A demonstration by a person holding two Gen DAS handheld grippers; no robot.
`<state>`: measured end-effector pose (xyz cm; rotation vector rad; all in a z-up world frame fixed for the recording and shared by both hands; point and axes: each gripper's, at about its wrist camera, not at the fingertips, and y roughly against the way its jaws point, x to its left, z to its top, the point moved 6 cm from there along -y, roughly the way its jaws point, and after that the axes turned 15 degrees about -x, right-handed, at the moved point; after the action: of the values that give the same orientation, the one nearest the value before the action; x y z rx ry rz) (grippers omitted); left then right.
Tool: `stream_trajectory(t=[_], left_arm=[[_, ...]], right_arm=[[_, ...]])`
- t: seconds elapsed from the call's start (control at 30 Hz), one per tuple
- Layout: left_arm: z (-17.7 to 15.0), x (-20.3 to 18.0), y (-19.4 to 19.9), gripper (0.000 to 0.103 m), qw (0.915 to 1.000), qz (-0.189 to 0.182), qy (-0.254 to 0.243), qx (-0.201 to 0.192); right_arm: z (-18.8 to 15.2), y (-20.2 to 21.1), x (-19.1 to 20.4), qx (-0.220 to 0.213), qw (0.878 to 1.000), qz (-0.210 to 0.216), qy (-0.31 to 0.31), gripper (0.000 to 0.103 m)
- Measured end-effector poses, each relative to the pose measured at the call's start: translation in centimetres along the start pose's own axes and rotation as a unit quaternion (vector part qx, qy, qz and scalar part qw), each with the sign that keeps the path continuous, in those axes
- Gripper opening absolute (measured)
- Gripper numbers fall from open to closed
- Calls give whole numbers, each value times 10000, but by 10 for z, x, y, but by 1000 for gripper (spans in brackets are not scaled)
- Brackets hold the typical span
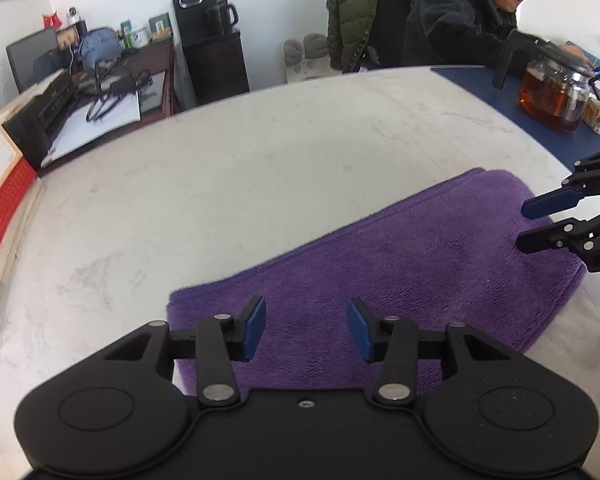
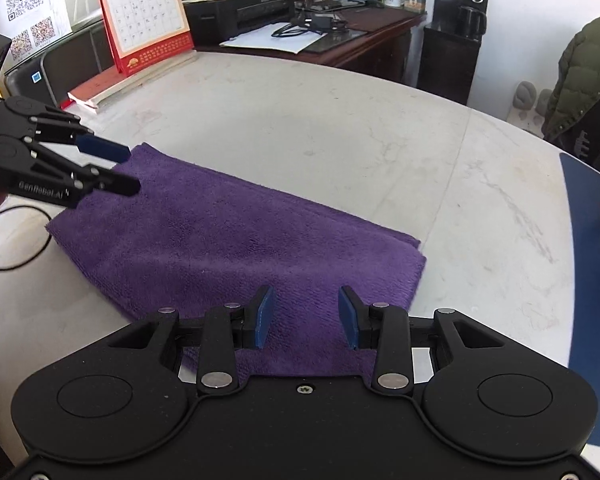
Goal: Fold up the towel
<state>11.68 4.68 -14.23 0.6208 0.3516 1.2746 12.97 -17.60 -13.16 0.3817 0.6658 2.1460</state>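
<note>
A purple towel [image 1: 400, 272] lies folded into a long flat rectangle on the white marble table [image 1: 220, 184]. My left gripper [image 1: 306, 330] hovers open over the towel's near left end, nothing between its blue pads. In the same view my right gripper [image 1: 528, 224] reaches in from the right, open above the towel's other end. The right wrist view shows the towel [image 2: 228, 240] under my open right gripper [image 2: 306, 318], with layered edges at its right corner. My left gripper [image 2: 130, 170] stands open over the far left end.
A seated person [image 1: 472, 16] sits at the table's far right by a glass teapot [image 1: 552, 96] on a blue mat [image 1: 540, 120]. A desk calendar [image 2: 144, 16] and books [image 2: 112, 88] stand at the table's far left. A black cable [image 2: 16, 240] lies beside the towel.
</note>
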Motion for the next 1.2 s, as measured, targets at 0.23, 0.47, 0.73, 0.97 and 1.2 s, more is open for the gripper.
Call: stream_trajectory(t=[0.23, 0.47, 0.73, 0.97, 1.2], left_arm=[[1, 21, -20, 47, 9970, 333, 686, 148], [7, 28, -7, 46, 9926, 580, 1045, 204], [23, 12, 44, 69, 9877, 831, 1311, -201], [56, -11, 112, 90, 9788, 1220, 1122, -1202], [87, -35, 175, 99, 9732, 634, 840, -2044]], right_arm=[[-1, -25, -13, 87, 9997, -113, -202, 36], [7, -30, -14, 20, 9991, -262, -347, 38], [15, 17, -16, -586, 9880, -133, -1425, 62], [29, 88, -16, -1304, 9553, 442, -2614, 103], [74, 197, 7, -2392, 9364, 862, -2419, 103]])
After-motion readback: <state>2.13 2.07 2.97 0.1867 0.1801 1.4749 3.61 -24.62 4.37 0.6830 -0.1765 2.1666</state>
